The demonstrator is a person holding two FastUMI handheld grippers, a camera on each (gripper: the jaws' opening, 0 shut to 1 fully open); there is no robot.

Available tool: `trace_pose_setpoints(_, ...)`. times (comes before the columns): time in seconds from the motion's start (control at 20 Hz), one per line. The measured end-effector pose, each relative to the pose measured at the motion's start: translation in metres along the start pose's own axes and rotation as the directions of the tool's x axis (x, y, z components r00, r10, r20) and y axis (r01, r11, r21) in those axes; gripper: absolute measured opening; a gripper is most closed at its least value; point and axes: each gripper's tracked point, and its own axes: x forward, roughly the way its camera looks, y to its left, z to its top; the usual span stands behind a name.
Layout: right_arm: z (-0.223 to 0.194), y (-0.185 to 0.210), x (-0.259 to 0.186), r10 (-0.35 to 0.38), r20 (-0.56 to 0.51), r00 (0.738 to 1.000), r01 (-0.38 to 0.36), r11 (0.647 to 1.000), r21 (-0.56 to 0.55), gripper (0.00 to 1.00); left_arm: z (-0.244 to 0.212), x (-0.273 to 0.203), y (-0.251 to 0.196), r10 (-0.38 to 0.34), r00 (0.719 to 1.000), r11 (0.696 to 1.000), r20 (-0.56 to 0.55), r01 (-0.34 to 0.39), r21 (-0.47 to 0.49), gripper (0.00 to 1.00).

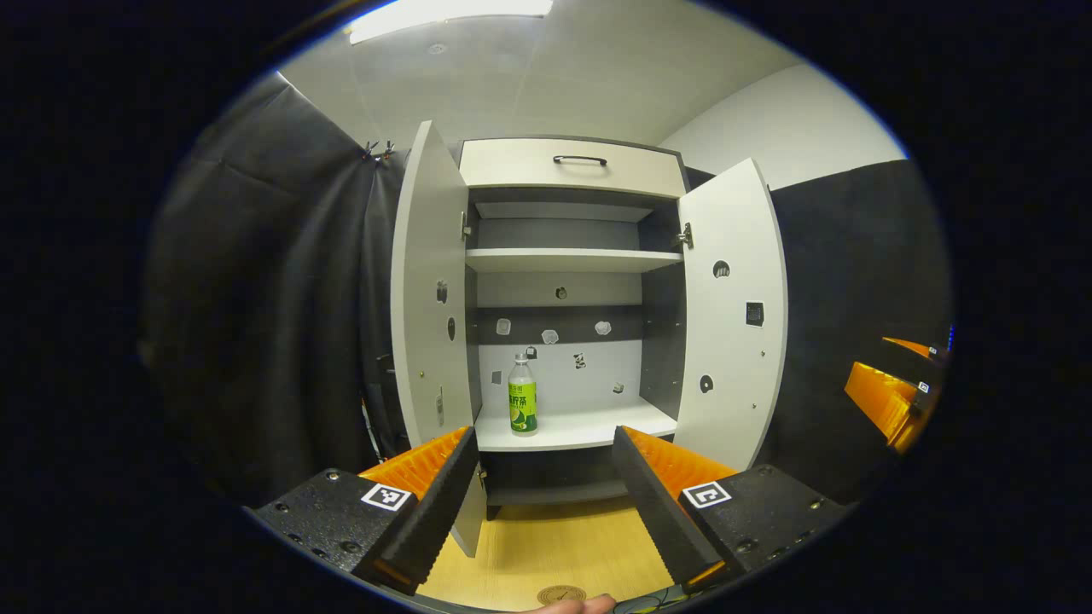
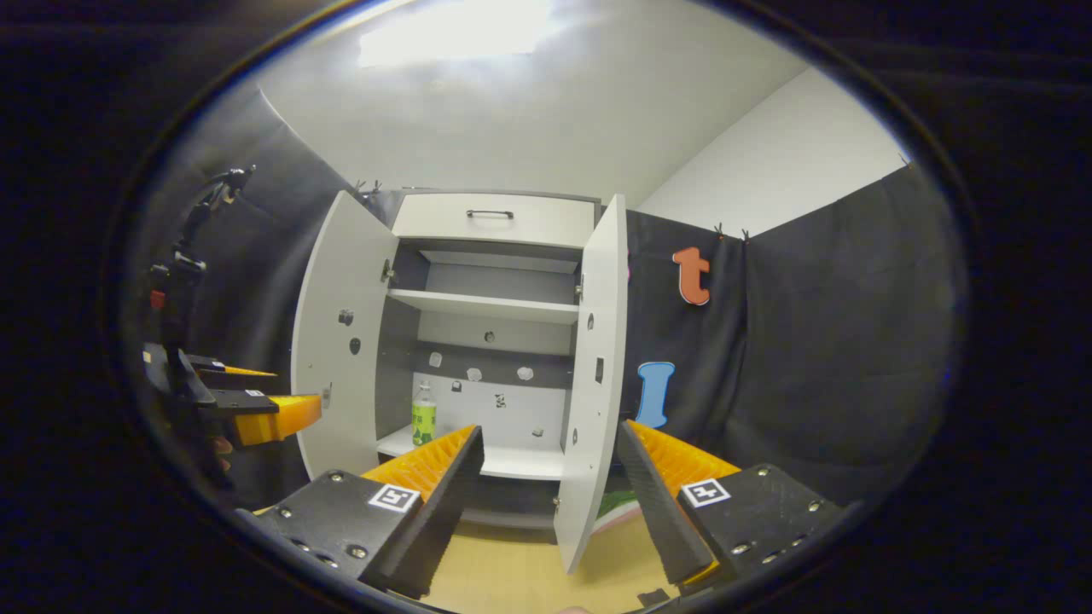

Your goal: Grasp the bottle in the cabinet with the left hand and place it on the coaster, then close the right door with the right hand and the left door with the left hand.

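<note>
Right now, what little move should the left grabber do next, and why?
Probably ease the left gripper straight forward toward the bottle. The bottle stands upright on the cabinet's lower shelf, both doors hang open, and the gripper's fingers are spread wide with nothing between them, well short of the bottle.

Left gripper [image 1: 543, 490]: two ribbed, wedge-shaped fingers on black speckled mounts, each bearing a square black-and-white marker and round screw heads. Right gripper [image 2: 546, 490]: identical build, with matching markers and screws behind the fingers.
</note>
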Motion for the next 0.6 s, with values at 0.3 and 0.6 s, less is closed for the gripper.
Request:
trace_pose_setpoints(0.3, -0.011, -0.002, 0.027, -0.005, -0.015, 1.000, 0.005, 1.000, -0.008, 0.96, -0.009, 0.049, -0.004, -0.022, 1.000, 1.000, -0.001, 0.022, -0.014, 0.99)
trace_pose_setpoints(0.6, -0.017, 0.017, 0.070, 0.023, 0.026, 0.999, -0.024, 1.000, 0.004, 0.96, -0.023, 0.144, 0.010, -0.016, 1.000, 1.000, 0.016, 0.016, 0.007, 0.99)
